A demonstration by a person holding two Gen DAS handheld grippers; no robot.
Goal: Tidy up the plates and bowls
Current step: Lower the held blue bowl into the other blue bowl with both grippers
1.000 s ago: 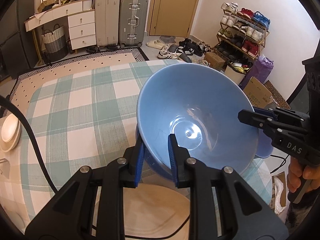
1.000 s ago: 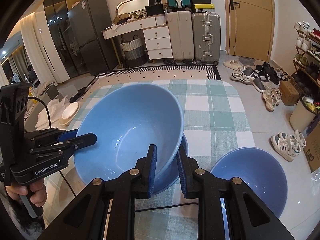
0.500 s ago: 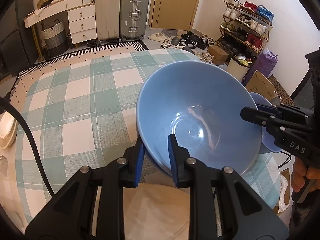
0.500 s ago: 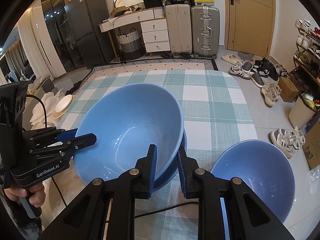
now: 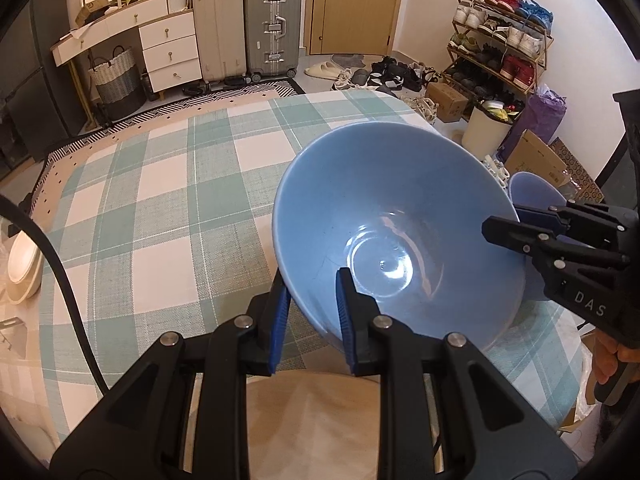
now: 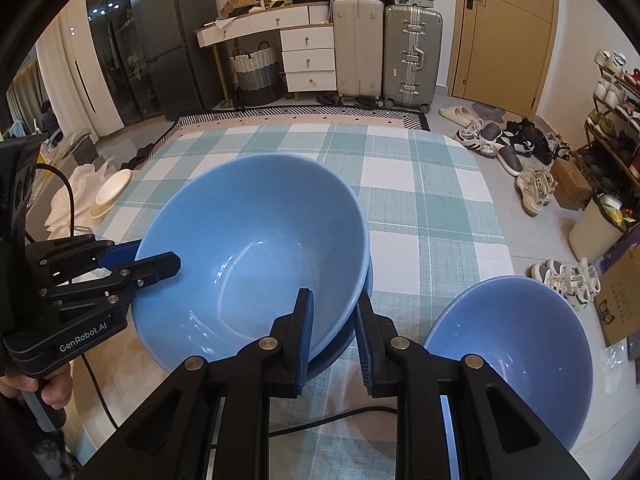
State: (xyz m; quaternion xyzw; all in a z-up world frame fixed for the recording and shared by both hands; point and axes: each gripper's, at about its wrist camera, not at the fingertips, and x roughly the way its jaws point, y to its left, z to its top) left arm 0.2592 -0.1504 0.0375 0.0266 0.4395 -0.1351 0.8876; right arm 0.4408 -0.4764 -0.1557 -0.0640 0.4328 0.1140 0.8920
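Observation:
A large blue bowl [image 5: 396,224] [image 6: 256,248] is held tilted over the checked table, nested in a second blue bowl whose rim [image 6: 362,304] shows beneath it. My left gripper [image 5: 310,300] is shut on the bowl's near rim; it shows at the left in the right wrist view [image 6: 160,260]. My right gripper [image 6: 332,332] is shut on the opposite rim, spanning both bowls; it shows at the right in the left wrist view [image 5: 502,228]. A third blue bowl [image 6: 516,356] [image 5: 532,188] sits on the table beside them.
A beige plate [image 5: 312,424] lies under my left gripper near the table's front edge. Cream plates [image 6: 112,190] [image 5: 22,264] are stacked off the table's left side. A black cable [image 6: 340,420] crosses the checked tablecloth [image 5: 160,200]. Suitcases, drawers and shoe racks stand beyond.
Both grippers have lifted the blue bowl pair slightly and shifted it right, towards the third bowl. The grips have not changed.

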